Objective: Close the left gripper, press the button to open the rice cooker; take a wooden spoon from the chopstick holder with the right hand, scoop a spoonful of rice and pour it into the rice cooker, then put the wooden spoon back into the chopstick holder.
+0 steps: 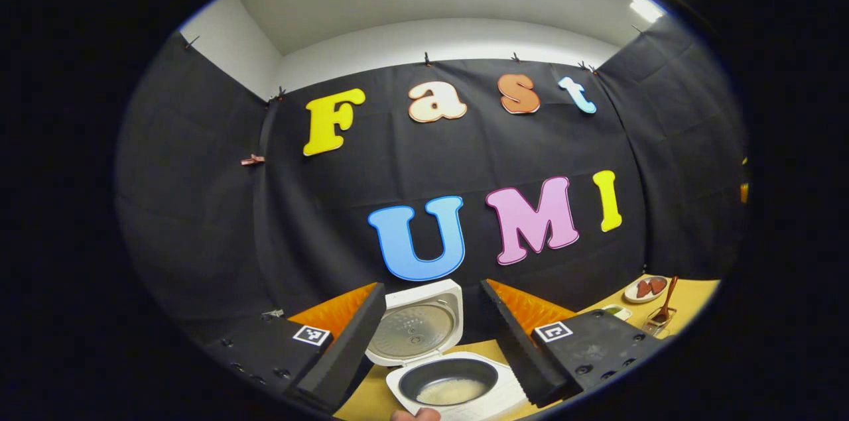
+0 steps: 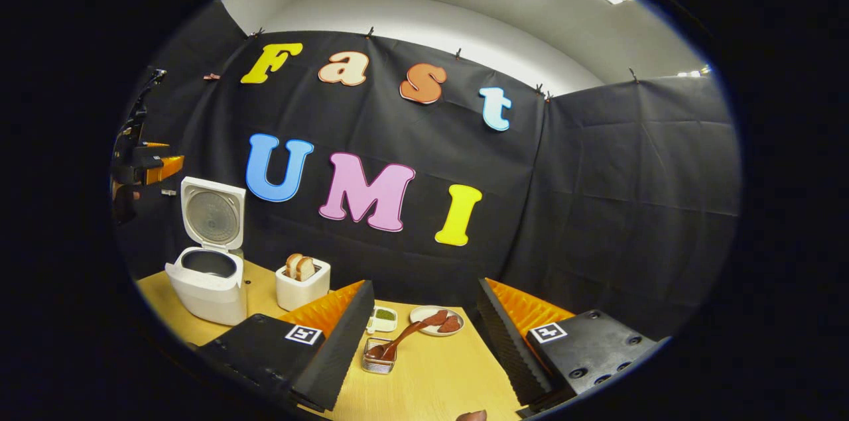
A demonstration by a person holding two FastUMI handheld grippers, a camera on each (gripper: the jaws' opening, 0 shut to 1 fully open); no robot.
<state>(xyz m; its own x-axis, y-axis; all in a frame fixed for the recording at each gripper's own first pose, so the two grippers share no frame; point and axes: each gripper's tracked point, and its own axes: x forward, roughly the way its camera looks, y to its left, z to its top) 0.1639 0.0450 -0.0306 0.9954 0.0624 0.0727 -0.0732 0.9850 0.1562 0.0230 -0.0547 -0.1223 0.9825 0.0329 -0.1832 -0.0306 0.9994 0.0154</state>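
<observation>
1. Cooker (image 1: 451, 368): lid (image 1: 416, 331) raised upright at the rear; inner pot (image 1: 448, 381) exposed, with a pale layer of rice (image 1: 454, 392) on its bottom. In the left gripper view it stands at 6 o'clock, between the fingers.
2. Left gripper (image 1: 431, 341): fingers spread wide, nothing between them, clear of the cooker.
3. Right gripper (image 2: 421, 341): fingers spread wide, holding nothing, above the table (image 2: 431, 381).
4. Holder (image 2: 379, 356): wire basket at 6 o'clock in the right gripper view, just beside the left-hand finger.
5. Spoon (image 2: 404, 335): bowl end down in the holder, handle leaning toward 2 o'clock, over the plate (image 2: 434, 320).
6. Plate: carries reddish-brown pieces, possibly sliced meat; detail too small to confirm.
7. Small dish (image 2: 383, 319): green contents, at 12 o'clock from the holder.
8. Toaster (image 2: 302, 283): two bread slices upright, at 3 o'clock from the cooker.
</observation>
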